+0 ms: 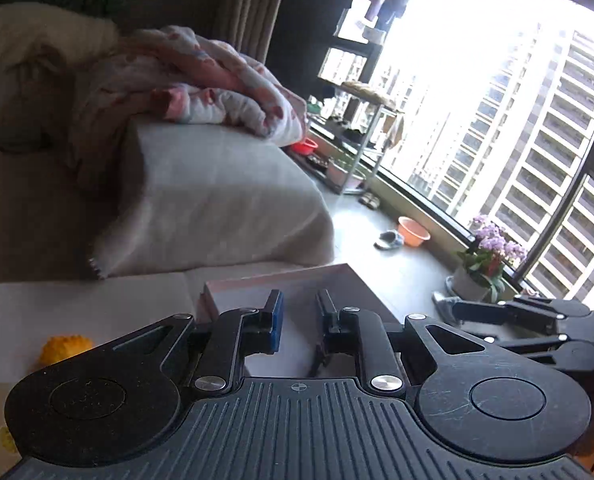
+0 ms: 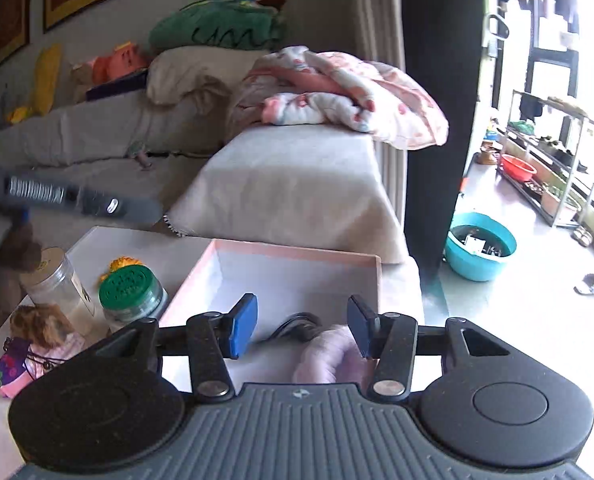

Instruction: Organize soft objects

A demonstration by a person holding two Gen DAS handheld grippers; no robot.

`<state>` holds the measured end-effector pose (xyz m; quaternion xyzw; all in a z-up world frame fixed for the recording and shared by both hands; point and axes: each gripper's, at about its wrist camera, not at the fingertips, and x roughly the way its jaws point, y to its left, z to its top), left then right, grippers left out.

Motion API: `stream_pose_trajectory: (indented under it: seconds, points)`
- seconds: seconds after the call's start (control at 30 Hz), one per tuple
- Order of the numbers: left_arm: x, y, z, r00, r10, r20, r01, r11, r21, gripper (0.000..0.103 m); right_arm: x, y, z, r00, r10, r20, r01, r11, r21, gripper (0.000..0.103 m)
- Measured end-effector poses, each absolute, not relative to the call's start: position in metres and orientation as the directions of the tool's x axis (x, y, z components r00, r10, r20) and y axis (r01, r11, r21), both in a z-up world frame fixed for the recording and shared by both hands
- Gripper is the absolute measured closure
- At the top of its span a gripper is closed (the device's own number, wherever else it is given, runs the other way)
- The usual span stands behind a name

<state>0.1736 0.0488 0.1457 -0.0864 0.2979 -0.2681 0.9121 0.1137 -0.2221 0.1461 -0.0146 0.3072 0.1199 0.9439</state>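
A shallow pink box stands on the white table; it also shows in the left wrist view. A soft lilac object and a black cord lie in it. My right gripper is open and empty just above the lilac object. My left gripper is open and empty over the box's near part. A yellow soft toy lies on the table to its left. A small plush doll lies at the table's left.
A clear jar and a green-lidded jar stand left of the box. Behind the table is a grey sofa with a pink blanket and cushions. A teal basin, shelf rack and flower pot are on the floor.
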Motion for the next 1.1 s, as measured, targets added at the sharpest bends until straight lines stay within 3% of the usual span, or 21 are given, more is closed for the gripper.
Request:
stream_pose_trajectory:
  seconds: [0.07, 0.23, 0.4, 0.63, 0.87, 1.1]
  points:
    - [0.154, 0.069, 0.144, 0.719, -0.511, -0.471, 0.414, 0.859, -0.3, 0.084, 0.102, -0.226, 0.14, 0.799, 0.191, -0.57, -0.216, 0.976, 0.023, 0.046]
    - [0.091, 0.145, 0.139, 0.851, -0.354, -0.389, 0.28, 0.931, -0.236, 0.084, 0.074, -0.209, 0.12, 0.791, 0.212, -0.574, -0.253, 0.967, 0.008, 0.044]
    - [0.049, 0.195, 0.107, 0.848, -0.137, -0.512, 0.077, 0.988, -0.137, 0.084, 0.048, -0.159, 0.087, 0.744, 0.271, -0.611, -0.372, 0.927, -0.041, 0.043]
    - [0.015, 0.202, 0.074, 0.821, -0.155, -0.55, 0.064, 0.981, -0.182, 0.084, 0.026, -0.096, 0.07, 0.652, 0.4, -0.644, -0.533, 0.846, -0.013, 0.043]
    - [-0.004, 0.195, 0.059, 0.826, -0.104, -0.553, 0.048, 0.992, -0.115, 0.084, 0.024, -0.08, 0.056, 0.617, 0.399, -0.678, -0.535, 0.845, 0.01, 0.043]
    - [-0.009, 0.202, 0.057, 0.843, -0.087, -0.531, 0.01, 0.989, -0.147, 0.084, 0.022, -0.077, 0.047, 0.612, 0.395, -0.685, -0.537, 0.844, 0.007, 0.043]
